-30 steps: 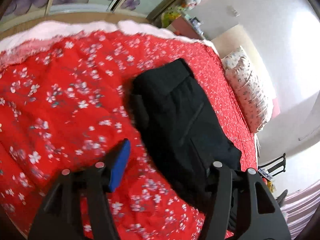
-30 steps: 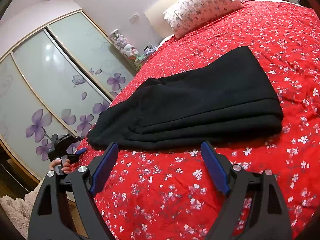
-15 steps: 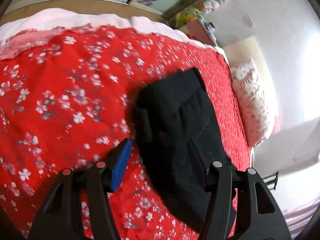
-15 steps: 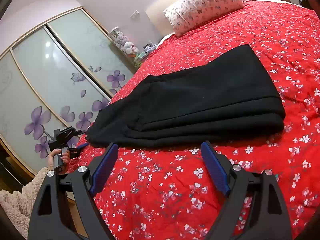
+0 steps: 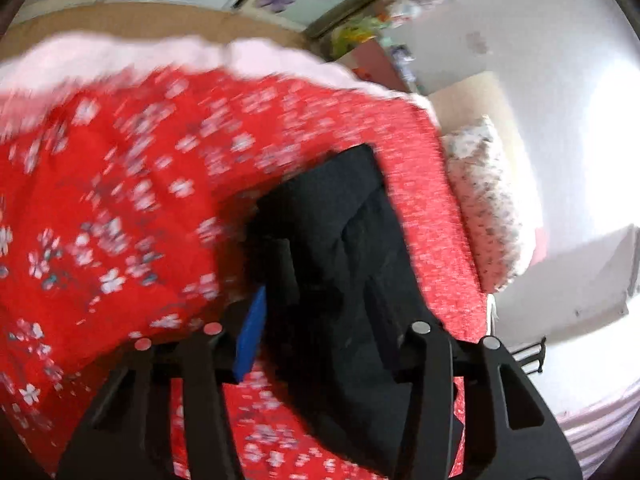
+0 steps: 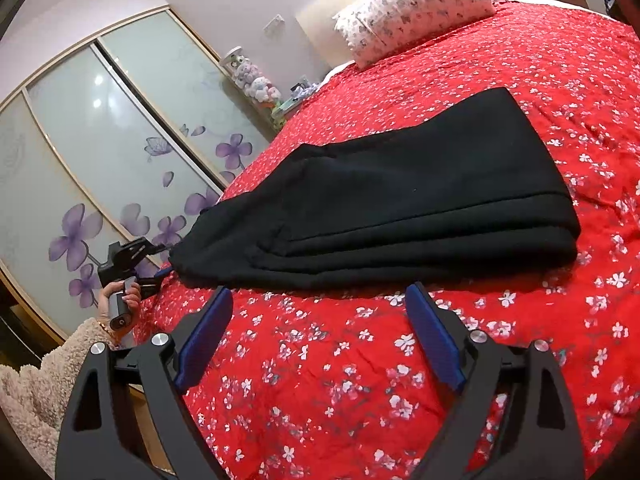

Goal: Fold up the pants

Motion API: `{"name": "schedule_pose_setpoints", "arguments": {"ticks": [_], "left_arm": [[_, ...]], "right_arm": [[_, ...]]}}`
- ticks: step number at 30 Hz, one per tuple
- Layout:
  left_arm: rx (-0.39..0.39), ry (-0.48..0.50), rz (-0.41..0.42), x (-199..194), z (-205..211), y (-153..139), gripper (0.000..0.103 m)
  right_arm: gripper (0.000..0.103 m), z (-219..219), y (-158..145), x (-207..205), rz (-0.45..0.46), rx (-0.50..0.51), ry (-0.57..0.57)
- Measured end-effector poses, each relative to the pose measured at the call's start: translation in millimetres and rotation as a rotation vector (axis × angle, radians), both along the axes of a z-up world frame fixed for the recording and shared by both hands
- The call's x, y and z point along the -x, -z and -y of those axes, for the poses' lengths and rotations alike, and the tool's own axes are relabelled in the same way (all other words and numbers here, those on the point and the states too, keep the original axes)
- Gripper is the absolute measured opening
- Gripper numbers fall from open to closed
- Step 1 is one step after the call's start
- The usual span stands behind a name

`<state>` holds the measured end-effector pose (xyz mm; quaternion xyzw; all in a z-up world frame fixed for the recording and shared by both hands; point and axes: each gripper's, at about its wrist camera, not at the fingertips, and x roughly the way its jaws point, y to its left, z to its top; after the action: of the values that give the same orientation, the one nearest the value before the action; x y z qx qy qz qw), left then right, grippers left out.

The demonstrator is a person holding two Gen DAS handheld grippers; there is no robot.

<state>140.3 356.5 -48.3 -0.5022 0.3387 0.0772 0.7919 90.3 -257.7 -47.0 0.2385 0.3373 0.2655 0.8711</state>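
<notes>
Black pants (image 6: 392,204) lie folded lengthwise on the red flowered bedspread (image 6: 400,360); they also show in the left wrist view (image 5: 344,264). My right gripper (image 6: 320,336) is open and empty, just short of the pants' long near edge. My left gripper (image 5: 320,328) is open, its jaws straddling the near end of the pants, fabric between the fingers. It shows from outside in the right wrist view (image 6: 132,258), at the waist end by the bed's edge. That view is motion-blurred.
A flowered pillow (image 6: 412,8) lies at the head of the bed. Sliding wardrobe doors with purple flowers (image 6: 100,168) stand beyond the bed's left side. A shelf of soft toys (image 6: 256,80) is in the corner. The bedspread's pink edge (image 5: 120,56) shows ahead of the left gripper.
My left gripper has moved forward onto the end of the pants, which now lie between its fingers. My right gripper has crept slightly closer to the pants' edge.
</notes>
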Motion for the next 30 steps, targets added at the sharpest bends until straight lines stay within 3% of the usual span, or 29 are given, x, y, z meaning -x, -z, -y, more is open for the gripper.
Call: {"name": "schedule_pose_setpoints", "arguments": {"ticks": [2, 5, 9, 10, 12, 16, 20, 22, 30], "left_arm": [[0.034, -0.005, -0.017, -2, -3, 12, 0.038], [-0.015, -0.010, -0.038, -7, 3, 12, 0.039], [-0.067, -0.001, -0.050, -24, 18, 3, 0.067], [-0.082, 0.000, -0.058, -26, 21, 2, 0.066], [-0.105, -0.021, -0.081, -30, 25, 0, 0.055], [-0.074, -0.062, -0.081, -22, 19, 6, 0.034], [-0.082, -0.057, -0.075, -17, 19, 1, 0.025], [-0.119, -0.052, -0.072, -19, 23, -8, 0.021], [-0.418, 0.085, 0.004, -33, 69, -81, 0.018]], "right_arm": [[0.090, -1, 0, 0, 0.001, 0.003, -0.001], [0.090, -1, 0, 1, 0.001, 0.002, -0.002], [0.090, -1, 0, 1, 0.001, 0.002, -0.002], [0.091, -1, 0, 1, 0.001, 0.002, -0.002], [0.091, -1, 0, 1, 0.001, 0.003, -0.002], [0.091, -1, 0, 1, 0.001, 0.001, -0.005], [0.091, -3, 0, 2, 0.002, 0.000, -0.015], [0.091, -4, -1, 3, 0.002, 0.000, -0.017], [0.091, -7, -1, 2, 0.003, -0.017, -0.027]]}}
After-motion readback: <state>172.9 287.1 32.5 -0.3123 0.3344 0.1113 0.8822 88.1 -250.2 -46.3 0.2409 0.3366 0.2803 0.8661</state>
